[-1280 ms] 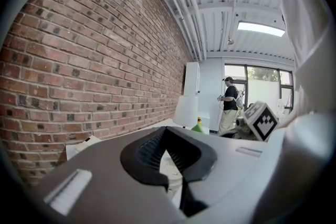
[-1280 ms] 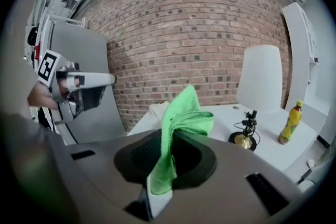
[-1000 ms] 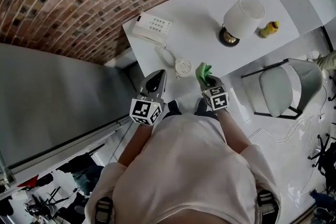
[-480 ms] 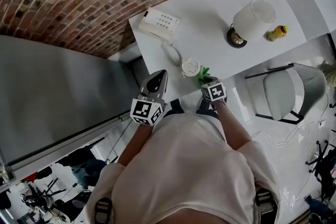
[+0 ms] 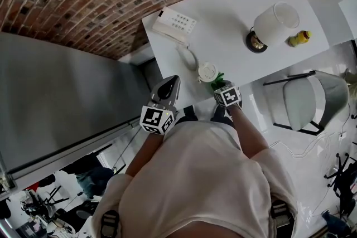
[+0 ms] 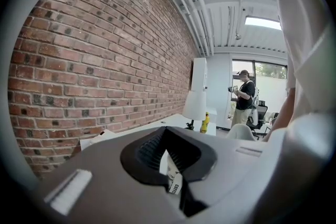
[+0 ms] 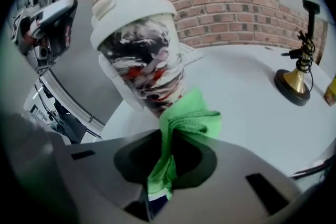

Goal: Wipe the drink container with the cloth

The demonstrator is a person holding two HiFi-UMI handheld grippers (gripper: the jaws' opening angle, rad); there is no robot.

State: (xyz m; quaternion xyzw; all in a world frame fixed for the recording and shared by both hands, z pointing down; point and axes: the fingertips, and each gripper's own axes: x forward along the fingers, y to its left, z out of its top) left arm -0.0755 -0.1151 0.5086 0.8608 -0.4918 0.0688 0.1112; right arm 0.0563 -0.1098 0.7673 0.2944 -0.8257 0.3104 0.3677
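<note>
A: Where's the drink cup?

B: I've got the lidded paper drink cup (image 7: 139, 52) upright on the white surface (image 5: 223, 25), near its front edge, directly ahead of my right tongs (image 7: 167, 162). It has a white plastic lid, and the wall is printed in a black, red and white marbled smear.

A: Cloth?

B: The bright green folded cloth (image 7: 185, 120) is clamped in the right tongs. Its bunched end sticks out forward, right at the cup's lower wall. I can't confirm actual contact from here.

A: Left side?

B: My left tongs (image 6: 170, 157) are closed together and gripping nothing. They sit just off the surface's near-left edge, left of the cup and apart from it, alongside the red brick wall (image 6: 105, 60).

A: Anything else on there?

B: A white desk phone (image 5: 174, 24) sits at the back left. A white-shaded lamp (image 5: 276, 22) with a brass base stands far right, with a small yellow bottle (image 5: 299, 38) beside it. All are well apart from the cup.
</note>
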